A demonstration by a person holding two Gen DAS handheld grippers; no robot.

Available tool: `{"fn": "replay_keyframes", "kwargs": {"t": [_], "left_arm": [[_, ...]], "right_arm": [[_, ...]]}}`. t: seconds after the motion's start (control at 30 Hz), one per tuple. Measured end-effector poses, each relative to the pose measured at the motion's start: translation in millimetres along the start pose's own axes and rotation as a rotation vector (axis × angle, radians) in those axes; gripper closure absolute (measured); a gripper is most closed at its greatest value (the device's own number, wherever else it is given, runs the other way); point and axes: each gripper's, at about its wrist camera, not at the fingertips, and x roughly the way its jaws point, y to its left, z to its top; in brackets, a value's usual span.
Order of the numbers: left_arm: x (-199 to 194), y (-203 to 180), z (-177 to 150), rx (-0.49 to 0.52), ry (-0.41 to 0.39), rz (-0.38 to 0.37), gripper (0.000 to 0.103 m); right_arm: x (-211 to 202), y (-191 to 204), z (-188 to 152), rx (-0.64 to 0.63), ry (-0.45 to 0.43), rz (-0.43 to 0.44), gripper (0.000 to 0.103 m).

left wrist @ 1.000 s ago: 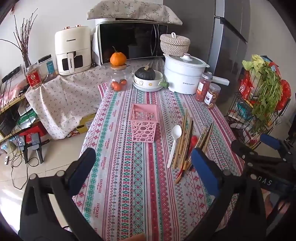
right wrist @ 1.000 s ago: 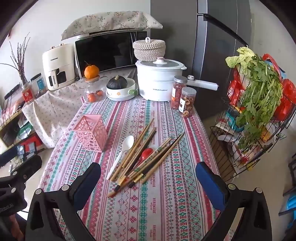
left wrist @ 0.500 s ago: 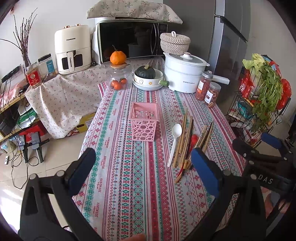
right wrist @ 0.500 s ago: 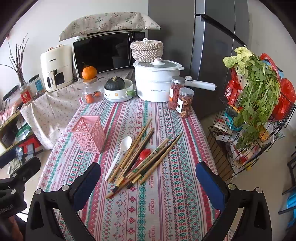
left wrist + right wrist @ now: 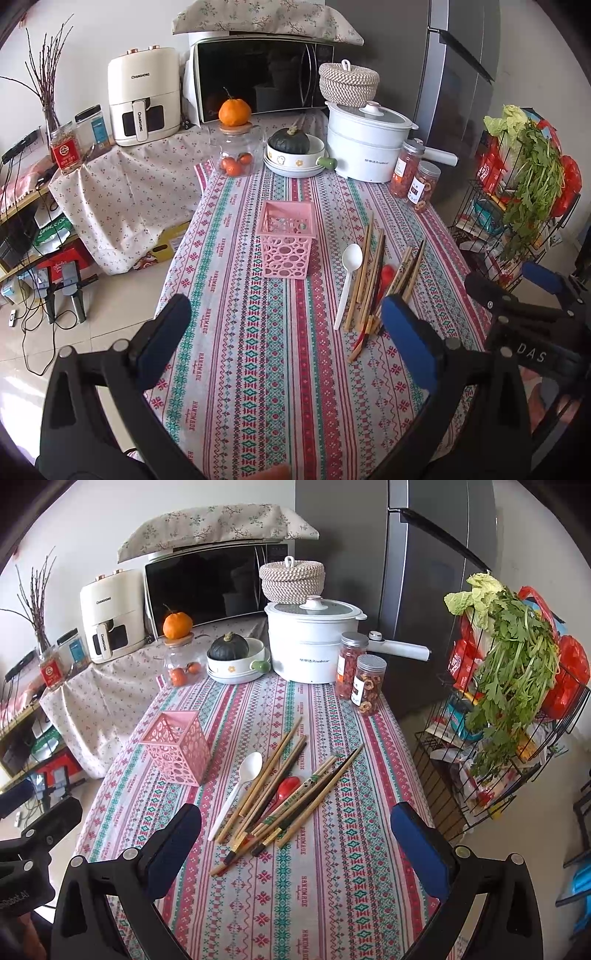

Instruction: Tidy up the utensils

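The left gripper [image 5: 284,339] stood with jaws wide apart and empty above the near end of the counter [image 5: 258,369], as in the earlier frames. The right gripper [image 5: 295,845] was likewise spread wide and held nothing. In its own view the utensil pile had drawn closer and lower in frame than one second before, so this gripper had advanced slightly toward it; the left view had shifted only marginally.

Between the right gripper's fingertips, toward 12 o'clock, lay the loose pile: wooden chopsticks [image 5: 273,775] fanned across the patterned cloth, a white spoon [image 5: 240,786] at the pile's 9 o'clock edge, and a red spoon [image 5: 286,786] partly buried under the sticks. None of these had moved relative to the cloth.

The pink basket [image 5: 177,747] stood upright at 10 o'clock from the pile, near but not touching it, with no utensils visible inside in the left view [image 5: 288,240].

Further out at 12 o'clock sat a white pot [image 5: 310,642], two jars [image 5: 360,675] and a bowl holding a dark squash [image 5: 236,657]. A wire rack of greens [image 5: 509,664] stood at 3 o'clock, off the counter.
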Motion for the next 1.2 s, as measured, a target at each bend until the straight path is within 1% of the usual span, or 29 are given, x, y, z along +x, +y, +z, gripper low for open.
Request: {"fn": "replay_keyframes", "kwargs": {"t": [1.2], "left_arm": [[-1.1,-1.8,-2.3,0.004,0.005,-0.005,0.001]], "right_arm": [[-1.5,-1.7,-0.1,0.004,0.0,-0.002,0.0]]}}
